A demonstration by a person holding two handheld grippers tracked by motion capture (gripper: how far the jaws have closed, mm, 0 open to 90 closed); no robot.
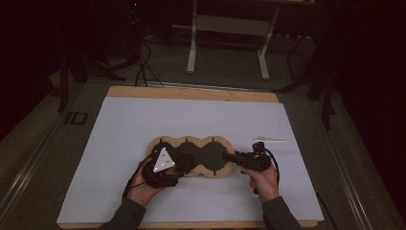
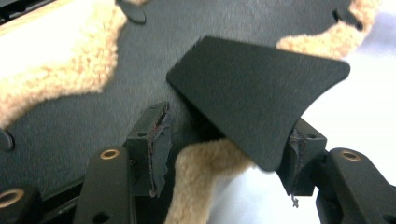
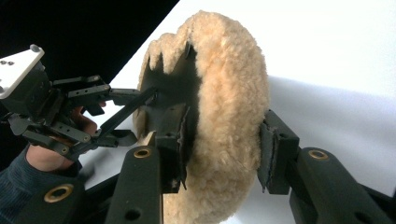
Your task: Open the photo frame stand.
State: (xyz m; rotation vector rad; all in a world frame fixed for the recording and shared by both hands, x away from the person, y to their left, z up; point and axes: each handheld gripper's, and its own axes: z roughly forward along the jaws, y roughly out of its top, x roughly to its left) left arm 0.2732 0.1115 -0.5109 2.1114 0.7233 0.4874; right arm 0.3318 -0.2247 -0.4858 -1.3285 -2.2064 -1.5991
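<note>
The fleece-edged pad point(image 1: 194, 155), three dark lobes w/ tan woolly trim, is lying flat near the front-centre of the white sheet point(image 1: 143, 120) covering the table point(image 1: 191, 93). A loose dark flap point(image 2: 261, 93) is lifting off its surface at the near-left lobe.

Left gripper point(image 1: 179, 167) is sitting at that lobe, jaws spread wide: in the left gripper view the flap is standing between the pads, leaning against the right-hand one, w/ a clear gap at the other. No squeeze, so nothing is really held there.

Right gripper point(image 1: 229, 157) is working the right end. In the right gripper view the fleece rim is sitting between its pads point(image 3: 175, 135); one pad is touching the dark face, the other is standing a little off the wool, so I'm reading it as not yet clamped.

Risks, as I judge them:
- flap is dropping back flat if left jaws don't close, since it's only leaning
- right jaws are likely catching just fluff, not the backing, so the rim could slip out on a pull
- pulling w/ one side loose could drag the whole pad across the sheet

Hard to make out: room is dim, the small pale object point(image 1: 269, 139) beyond the right gripper is too blurry to ID; how the flap attaches is hidden under the jaws.
</note>
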